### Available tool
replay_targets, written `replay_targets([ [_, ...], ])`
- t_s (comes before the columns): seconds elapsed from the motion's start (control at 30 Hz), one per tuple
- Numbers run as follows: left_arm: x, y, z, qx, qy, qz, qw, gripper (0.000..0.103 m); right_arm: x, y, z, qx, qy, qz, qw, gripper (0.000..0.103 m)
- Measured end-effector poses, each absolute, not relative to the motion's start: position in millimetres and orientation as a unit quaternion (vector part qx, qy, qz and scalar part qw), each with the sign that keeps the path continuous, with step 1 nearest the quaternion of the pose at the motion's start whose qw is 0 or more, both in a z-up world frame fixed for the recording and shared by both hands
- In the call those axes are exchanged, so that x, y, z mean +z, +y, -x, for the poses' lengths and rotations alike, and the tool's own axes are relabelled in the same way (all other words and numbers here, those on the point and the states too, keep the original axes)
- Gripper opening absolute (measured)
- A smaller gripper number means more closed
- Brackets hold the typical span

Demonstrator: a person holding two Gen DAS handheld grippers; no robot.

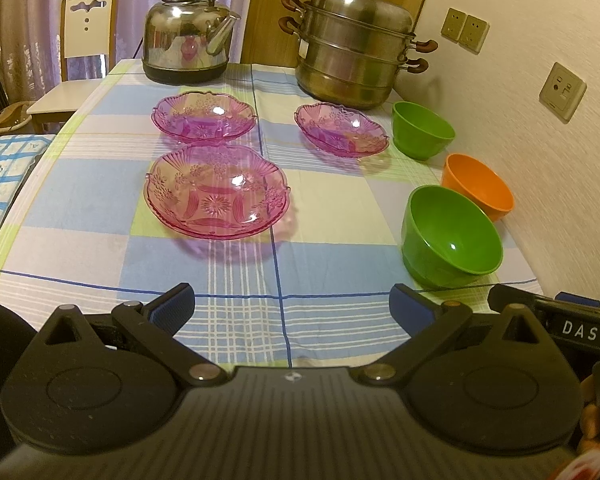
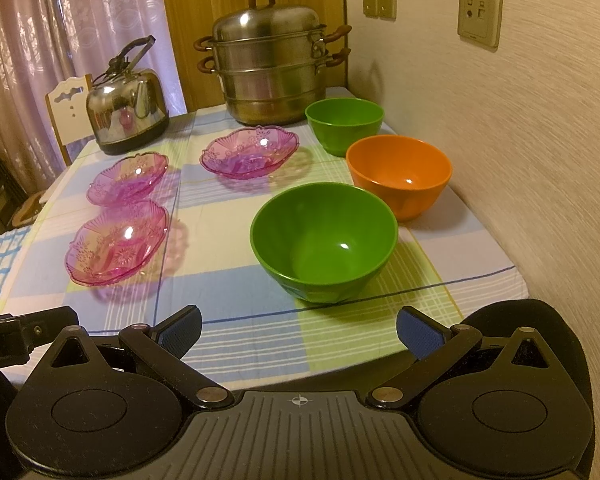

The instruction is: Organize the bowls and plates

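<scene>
Three pink glass plates lie on the checked tablecloth: a near one [image 1: 217, 192] [image 2: 118, 242], a far left one [image 1: 204, 117] [image 2: 128, 178] and a far right one [image 1: 342, 129] [image 2: 250, 152]. By the wall stand a near green bowl [image 1: 452, 236] [image 2: 324, 240], an orange bowl [image 1: 478, 186] [image 2: 400, 174] and a far green bowl [image 1: 422, 130] [image 2: 344, 124]. My left gripper [image 1: 292, 306] is open and empty, over the front edge short of the near plate. My right gripper [image 2: 298, 330] is open and empty, just short of the near green bowl.
A steel kettle [image 1: 190, 30] [image 2: 128, 110] and a stacked steamer pot [image 1: 356, 44] [image 2: 270, 64] stand at the table's far end. The wall [image 2: 520, 160] runs along the right side. A white chair [image 1: 76, 64] stands at the left.
</scene>
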State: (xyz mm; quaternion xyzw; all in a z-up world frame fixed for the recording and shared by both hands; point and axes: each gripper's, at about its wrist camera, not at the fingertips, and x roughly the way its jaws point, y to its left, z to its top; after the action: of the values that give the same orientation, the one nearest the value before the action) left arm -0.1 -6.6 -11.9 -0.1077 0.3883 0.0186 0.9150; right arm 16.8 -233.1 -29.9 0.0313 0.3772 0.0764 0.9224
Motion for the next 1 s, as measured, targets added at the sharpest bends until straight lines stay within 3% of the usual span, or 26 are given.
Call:
replay_targets([
  [0.67, 16.7, 70.2, -38.3, 0.055, 0.342, 0.149, 0.926, 0.103, -13.1, -206.7, -39.5, 0.147, 0.37, -0.065, 0.915, 0.103],
  [1.0, -14.2, 121.1, -102.6, 0.076, 0.36, 0.091, 0.925, 0.103, -31.8, -142.3, -104.7, 0.23, 0.34, -0.02, 0.911, 0.103],
])
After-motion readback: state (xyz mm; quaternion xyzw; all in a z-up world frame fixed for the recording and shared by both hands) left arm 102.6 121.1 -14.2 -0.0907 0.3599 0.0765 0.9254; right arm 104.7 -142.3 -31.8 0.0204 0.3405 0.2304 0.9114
